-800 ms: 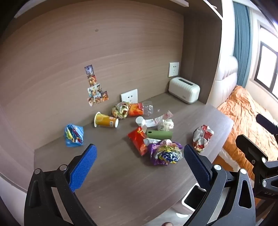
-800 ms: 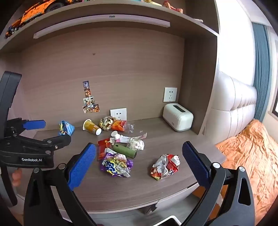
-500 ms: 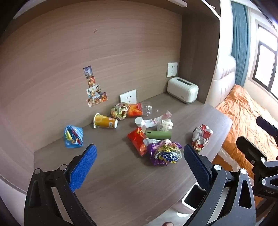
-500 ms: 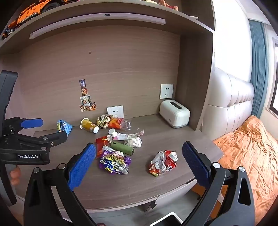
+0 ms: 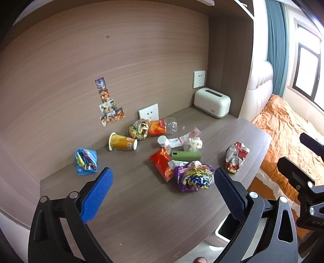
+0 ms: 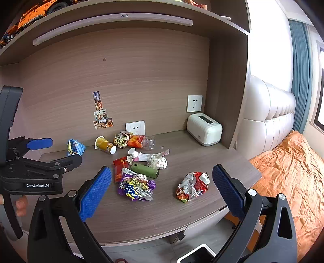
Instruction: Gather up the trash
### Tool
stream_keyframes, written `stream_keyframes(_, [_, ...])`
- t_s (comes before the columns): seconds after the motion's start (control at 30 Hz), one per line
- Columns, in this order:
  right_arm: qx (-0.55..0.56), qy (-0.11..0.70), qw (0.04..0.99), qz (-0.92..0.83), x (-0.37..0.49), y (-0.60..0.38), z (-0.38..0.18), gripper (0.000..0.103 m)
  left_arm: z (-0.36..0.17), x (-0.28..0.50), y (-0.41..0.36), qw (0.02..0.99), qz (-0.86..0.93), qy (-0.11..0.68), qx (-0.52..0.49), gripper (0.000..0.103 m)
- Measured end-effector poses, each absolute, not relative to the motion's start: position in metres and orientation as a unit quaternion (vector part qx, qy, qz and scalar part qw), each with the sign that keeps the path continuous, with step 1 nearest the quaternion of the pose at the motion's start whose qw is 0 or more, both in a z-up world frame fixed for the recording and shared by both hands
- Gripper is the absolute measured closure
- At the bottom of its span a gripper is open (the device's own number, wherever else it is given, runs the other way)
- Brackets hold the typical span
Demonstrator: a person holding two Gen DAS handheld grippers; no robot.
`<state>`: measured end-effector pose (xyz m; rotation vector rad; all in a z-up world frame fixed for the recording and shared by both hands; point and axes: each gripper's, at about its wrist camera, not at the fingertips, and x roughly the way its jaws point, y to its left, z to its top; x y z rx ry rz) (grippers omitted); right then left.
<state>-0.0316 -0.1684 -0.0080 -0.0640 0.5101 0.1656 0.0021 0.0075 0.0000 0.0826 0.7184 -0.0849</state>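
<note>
Trash lies on the wooden desk [image 5: 141, 202]: a purple crumpled wrapper [image 5: 194, 177] [image 6: 136, 187], a red-silver crumpled wrapper [image 5: 236, 156] [image 6: 192, 186], a red snack bag [image 5: 162, 165], a green tube [image 5: 186, 155] [image 6: 144, 170], a yellow cup on its side [image 5: 122, 141] [image 6: 105, 145], a blue wrapper [image 5: 86, 160] [image 6: 75, 147], a clear bottle [image 5: 162, 127]. My left gripper [image 5: 162, 194] is open and empty above the desk's front. My right gripper [image 6: 162, 192] is open and empty, nearer the desk edge.
A white toaster-like box [image 5: 212, 102] [image 6: 204, 131] stands at the back right. A white bin [image 5: 230, 226] [image 6: 198, 255] sits on the floor below the desk edge. An orange bed [image 6: 289, 178] is to the right. A shelf [image 6: 121, 12] hangs above.
Both grippers have drifted slightly; the trash looks a little smaller in the right wrist view. Both stay open. Nothing on the desk has moved.
</note>
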Motion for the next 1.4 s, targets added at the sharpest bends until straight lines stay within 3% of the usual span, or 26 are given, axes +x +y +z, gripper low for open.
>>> stream_keyframes(1.4, [-0.040,0.263,0.959,0.096,-0.021,-0.151,-0.009,0.004,-0.010,0.007,0.024,0.933,-0.042,0.357,0.021,0.005])
